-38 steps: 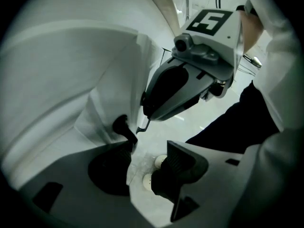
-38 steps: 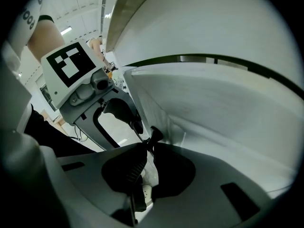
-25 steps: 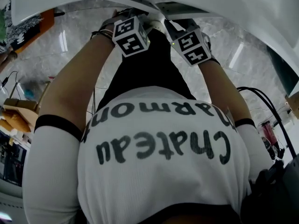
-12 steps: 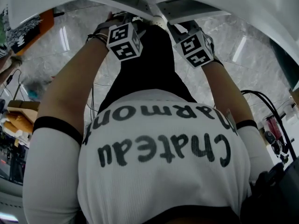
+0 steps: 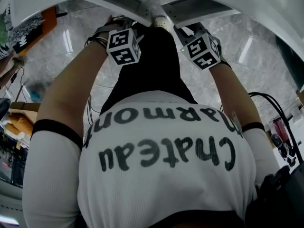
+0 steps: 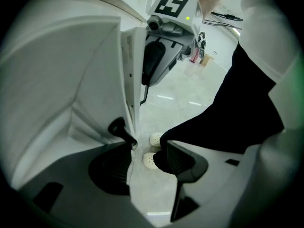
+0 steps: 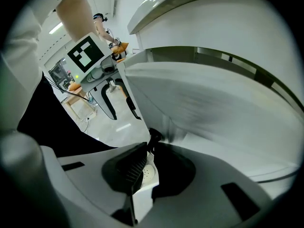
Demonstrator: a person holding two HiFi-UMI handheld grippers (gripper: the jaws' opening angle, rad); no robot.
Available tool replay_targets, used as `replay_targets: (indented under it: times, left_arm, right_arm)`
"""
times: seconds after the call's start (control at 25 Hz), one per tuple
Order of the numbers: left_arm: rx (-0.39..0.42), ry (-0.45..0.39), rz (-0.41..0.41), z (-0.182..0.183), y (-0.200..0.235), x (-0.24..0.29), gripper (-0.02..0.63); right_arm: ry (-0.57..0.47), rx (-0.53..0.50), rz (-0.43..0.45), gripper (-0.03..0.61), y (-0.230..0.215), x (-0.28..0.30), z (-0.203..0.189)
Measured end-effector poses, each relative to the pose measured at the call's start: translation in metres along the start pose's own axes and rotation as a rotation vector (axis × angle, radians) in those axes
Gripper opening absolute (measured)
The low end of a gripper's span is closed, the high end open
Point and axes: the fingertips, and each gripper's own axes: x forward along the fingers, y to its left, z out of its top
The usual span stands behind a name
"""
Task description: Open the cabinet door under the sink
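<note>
- White door panels crowd both gripper views, so the cabinet is hard to read. You only get faces and edges of the two doors, and the inside is out of sight.
- In the head view, the person's shirt point(image 5: 161, 175) and arms fill most of the frame. Both sets of jaws sit behind the marker cubes point(image 5: 123, 46) near the top, so that view says nothing about grip.
- The left hand-held gripper point(image 6: 148, 151) has its jaws spread wide and holds nothing. The gap only shows pale floor point(image 6: 175, 103) and a pair of white shoes point(image 6: 151, 160).
- The left cabinet door point(image 6: 95, 70) stands edge-on at that tool's left jaw. The black left handle point(image 6: 119, 128) sits just above that jaw's tip. I honestly can't tell if the pad touches the handle.
- The right hand-held gripper point(image 7: 149, 158) has its jaws only a narrow slit apart, and I can't see them clamped on anything. One shoe peeks through the slit.
- The right cabinet door point(image 7: 213, 108) sweeps across the upper right of that view. The black right handle point(image 7: 154, 137) is right at the jaw tips, just over the gap. It's too dark there to call whether they touch.
- Each gripper view catches the other tool close by, just past its own door's edge. So the two tools are near each other, one at each door's free edge.
- Both doors look ajar, with floor showing past their edges.
</note>
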Motion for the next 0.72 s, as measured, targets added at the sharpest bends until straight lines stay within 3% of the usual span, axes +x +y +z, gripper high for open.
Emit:
replay_targets:
  times: [0.72]
  left_arm:
    - [0.082, 0.075, 0.002, -0.026, -0.025, -0.002, 0.212]
  right_arm:
    - [0.036, -0.034, -0.001, 0.038, 0.015, -0.008, -0.024]
